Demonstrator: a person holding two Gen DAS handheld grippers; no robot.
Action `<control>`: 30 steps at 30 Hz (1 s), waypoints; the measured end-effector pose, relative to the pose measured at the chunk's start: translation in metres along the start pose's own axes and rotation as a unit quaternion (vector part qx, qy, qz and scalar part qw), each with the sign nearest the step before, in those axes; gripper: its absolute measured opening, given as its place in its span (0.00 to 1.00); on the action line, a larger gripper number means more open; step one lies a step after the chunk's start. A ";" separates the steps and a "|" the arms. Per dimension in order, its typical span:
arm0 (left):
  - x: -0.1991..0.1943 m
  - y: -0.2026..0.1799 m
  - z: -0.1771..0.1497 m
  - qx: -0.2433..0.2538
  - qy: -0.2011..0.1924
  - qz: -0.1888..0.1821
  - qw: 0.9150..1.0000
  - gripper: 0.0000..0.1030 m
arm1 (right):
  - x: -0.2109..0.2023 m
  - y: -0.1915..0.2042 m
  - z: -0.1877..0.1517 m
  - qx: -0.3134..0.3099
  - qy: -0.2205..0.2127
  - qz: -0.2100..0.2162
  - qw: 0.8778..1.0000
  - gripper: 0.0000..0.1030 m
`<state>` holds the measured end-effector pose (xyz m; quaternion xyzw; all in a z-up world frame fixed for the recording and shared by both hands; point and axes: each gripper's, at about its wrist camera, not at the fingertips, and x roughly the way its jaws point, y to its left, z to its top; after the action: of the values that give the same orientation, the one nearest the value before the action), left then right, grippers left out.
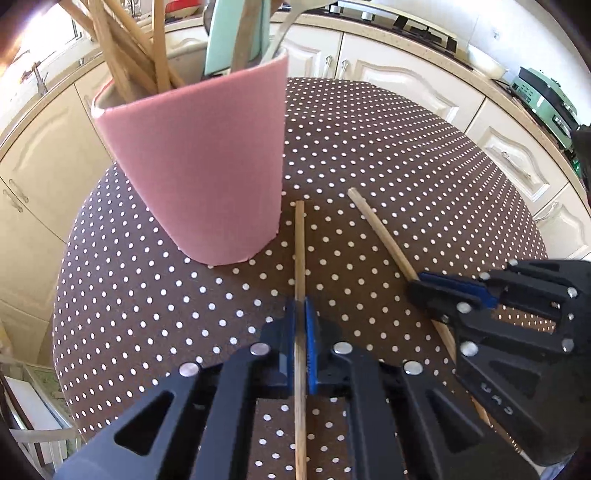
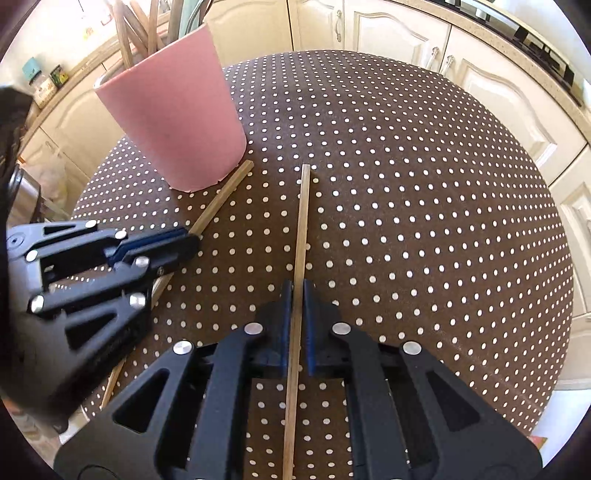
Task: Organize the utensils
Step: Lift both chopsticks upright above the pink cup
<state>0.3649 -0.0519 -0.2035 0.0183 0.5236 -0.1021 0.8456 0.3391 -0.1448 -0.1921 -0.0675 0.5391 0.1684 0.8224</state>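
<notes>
A pink utensil holder (image 1: 199, 162) stands on the dotted table, holding several wooden sticks (image 1: 129, 48) and a mint-green utensil (image 1: 236, 33). It also shows in the right wrist view (image 2: 173, 122). My left gripper (image 1: 300, 314) is shut on a wooden chopstick (image 1: 300, 243) that points toward the holder's base. My right gripper (image 2: 297, 291) is shut on a second wooden chopstick (image 2: 303, 218). The right gripper also shows in the left wrist view (image 1: 424, 284) on its chopstick (image 1: 380, 229). The left gripper also shows in the right wrist view (image 2: 188, 240) on its chopstick (image 2: 225, 192).
The round table (image 1: 406, 147) has a brown cloth with white dots. Cream kitchen cabinets (image 1: 417, 77) and a counter curve behind it. A hob (image 1: 417, 29) and a green appliance (image 1: 543, 96) sit on the counter.
</notes>
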 end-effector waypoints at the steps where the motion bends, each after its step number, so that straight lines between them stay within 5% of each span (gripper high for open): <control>1: -0.002 -0.001 -0.002 0.000 -0.003 -0.003 1.000 0.05 | 0.001 0.002 0.001 0.001 0.001 -0.002 1.000 0.07; 8: -0.033 0.006 -0.029 -0.003 -0.052 -0.021 0.998 0.05 | -0.007 0.007 -0.008 0.009 -0.028 0.019 0.999 0.06; 14: -0.080 0.014 -0.048 -0.010 -0.135 -0.038 0.990 0.05 | -0.050 0.011 -0.025 0.021 -0.115 0.061 0.991 0.06; 23: -0.149 0.035 -0.079 -0.012 -0.283 -0.060 0.957 0.05 | -0.122 0.030 -0.042 0.006 -0.230 0.106 0.967 0.06; 30: -0.184 0.034 -0.080 -0.021 -0.384 -0.060 0.921 0.05 | -0.154 0.044 -0.029 -0.011 -0.280 0.121 0.952 0.06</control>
<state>0.2215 0.0206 -0.0786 -0.0715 0.1609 -0.1408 0.9743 0.2434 -0.1438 -0.0604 0.0390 0.2899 0.2848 0.9129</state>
